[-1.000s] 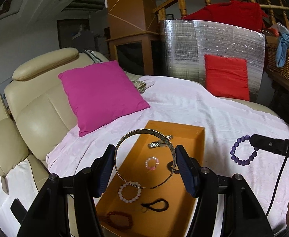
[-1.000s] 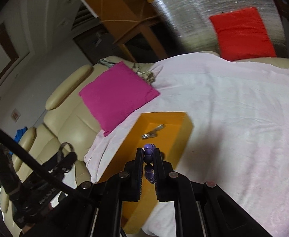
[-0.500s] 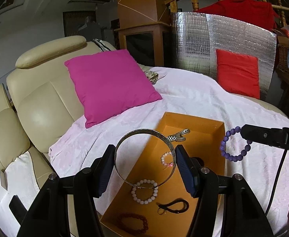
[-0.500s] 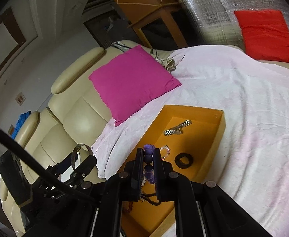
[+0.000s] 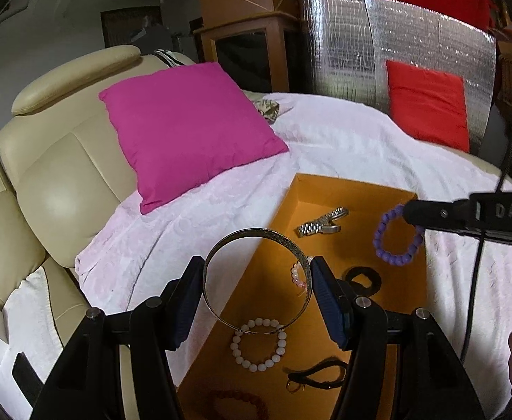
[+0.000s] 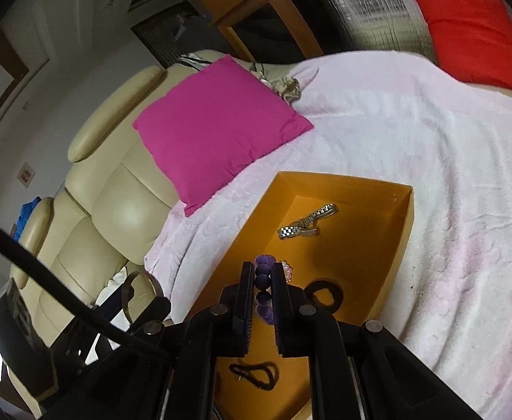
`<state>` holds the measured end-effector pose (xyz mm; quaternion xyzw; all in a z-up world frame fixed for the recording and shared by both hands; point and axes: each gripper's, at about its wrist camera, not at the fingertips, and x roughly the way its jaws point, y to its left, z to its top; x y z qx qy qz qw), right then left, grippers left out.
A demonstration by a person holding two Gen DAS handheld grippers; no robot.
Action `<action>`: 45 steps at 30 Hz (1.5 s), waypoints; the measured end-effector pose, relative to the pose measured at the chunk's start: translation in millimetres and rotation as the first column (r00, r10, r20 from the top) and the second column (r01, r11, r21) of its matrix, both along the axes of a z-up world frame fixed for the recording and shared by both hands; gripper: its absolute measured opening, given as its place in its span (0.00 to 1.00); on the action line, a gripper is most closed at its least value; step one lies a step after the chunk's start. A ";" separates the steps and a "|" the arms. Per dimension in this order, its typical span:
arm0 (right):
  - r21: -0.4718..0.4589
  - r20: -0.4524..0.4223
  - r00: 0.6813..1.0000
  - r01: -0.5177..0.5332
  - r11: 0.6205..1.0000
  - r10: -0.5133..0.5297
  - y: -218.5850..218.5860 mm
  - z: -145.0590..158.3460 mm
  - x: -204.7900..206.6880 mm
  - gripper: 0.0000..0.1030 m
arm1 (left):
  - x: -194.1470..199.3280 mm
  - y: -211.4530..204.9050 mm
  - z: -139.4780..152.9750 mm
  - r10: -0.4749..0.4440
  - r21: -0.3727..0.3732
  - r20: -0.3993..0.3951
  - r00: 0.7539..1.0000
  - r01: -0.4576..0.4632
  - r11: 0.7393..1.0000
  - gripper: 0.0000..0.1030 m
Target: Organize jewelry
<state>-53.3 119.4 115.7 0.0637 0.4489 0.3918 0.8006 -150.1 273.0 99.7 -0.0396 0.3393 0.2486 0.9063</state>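
Note:
An orange box (image 5: pixel 347 189) (image 6: pixel 405 224) lies on the pink blanket and holds a silver watch (image 5: pixel 320 226) (image 6: pixel 305 225), a white bead bracelet (image 5: pixel 259 344), a small pink bead bracelet (image 5: pixel 297 276), a black ring (image 5: pixel 362 280) (image 6: pixel 322 295), a black cord (image 5: pixel 317 374) (image 6: pixel 254 374) and a dark red bracelet (image 5: pixel 240 402). My left gripper (image 5: pixel 257 283) is shut on a metal bangle (image 5: pixel 256 236), held over the box's left wall. My right gripper (image 6: pixel 261 273) is shut on a purple bead bracelet (image 5: pixel 396 236) (image 6: pixel 263 280), which hangs above the box.
A magenta cushion (image 5: pixel 186 129) (image 6: pixel 217 126) leans on the cream sofa back (image 5: pixel 46 175) to the left of the box. A red cushion (image 5: pixel 427 105) rests against a silver foil panel (image 5: pixel 361 49) behind. A wooden cabinet (image 5: pixel 249 35) stands further back.
Both grippers have moved forward and lower toward the box, each still holding its piece. The purple bracelet now hangs over the box instead of over the blanket to its right.

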 end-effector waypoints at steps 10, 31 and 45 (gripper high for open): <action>-0.040 -0.082 0.996 0.021 0.999 -0.025 26.3 -27.5 46.1 0.10 | 26.4 6.7 -37.9 -0.015 -0.056 -0.117 0.993 0.009 0.998 0.61; -0.052 -0.009 0.987 0.158 0.986 -0.158 -55.3 3.8 53.5 0.44 | 11.0 -30.7 0.2 -0.060 -0.034 -0.071 0.996 0.058 0.998 0.71; -0.094 0.203 0.974 0.124 0.988 -0.103 -132.8 60.3 -74.7 0.47 | -58.9 -87.0 88.2 -0.016 0.102 0.101 0.995 0.006 0.995 0.88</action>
